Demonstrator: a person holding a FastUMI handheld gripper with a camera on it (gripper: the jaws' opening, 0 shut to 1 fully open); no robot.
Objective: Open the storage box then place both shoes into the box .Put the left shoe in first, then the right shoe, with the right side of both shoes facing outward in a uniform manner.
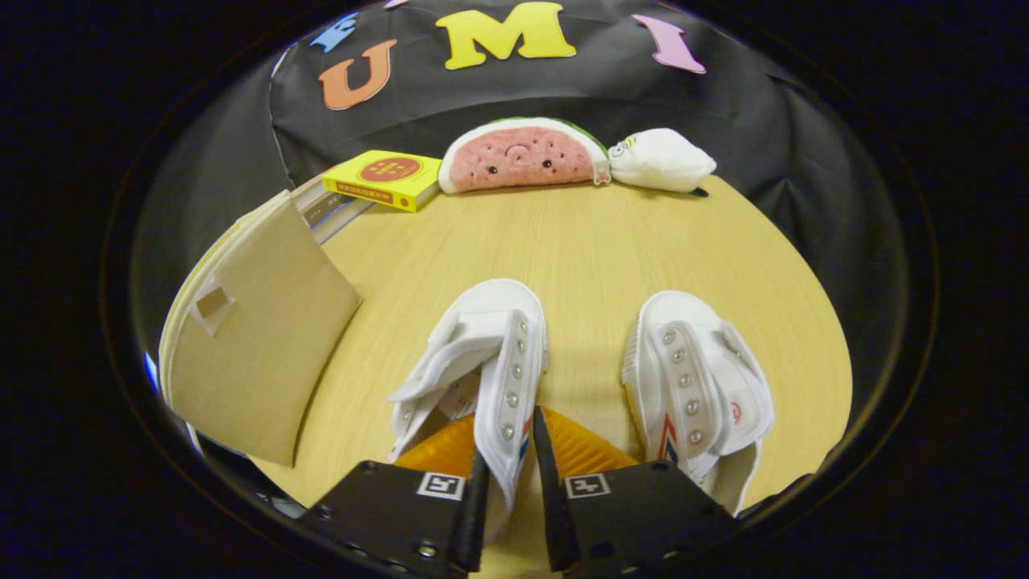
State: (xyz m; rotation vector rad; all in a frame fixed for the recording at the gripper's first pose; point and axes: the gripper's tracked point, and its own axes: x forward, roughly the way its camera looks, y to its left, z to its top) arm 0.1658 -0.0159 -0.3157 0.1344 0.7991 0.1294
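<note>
Two white canvas shoes lie side by side on the wooden table, toes pointing away from me. My gripper is shut on the left-hand shoe: its eyelet strip and side wall are pinched between the two fingers, near the heel opening. The right-hand shoe lies apart, just to the right of the fingers. A tan cardboard storage box stands to the left of the shoes, and its lid is raised and tilted up. The inside of the box is hidden.
At the far edge of the table lie a yellow book on top of other books, a watermelon-slice plush and a white plush. Bare wood stretches between these and the shoes.
</note>
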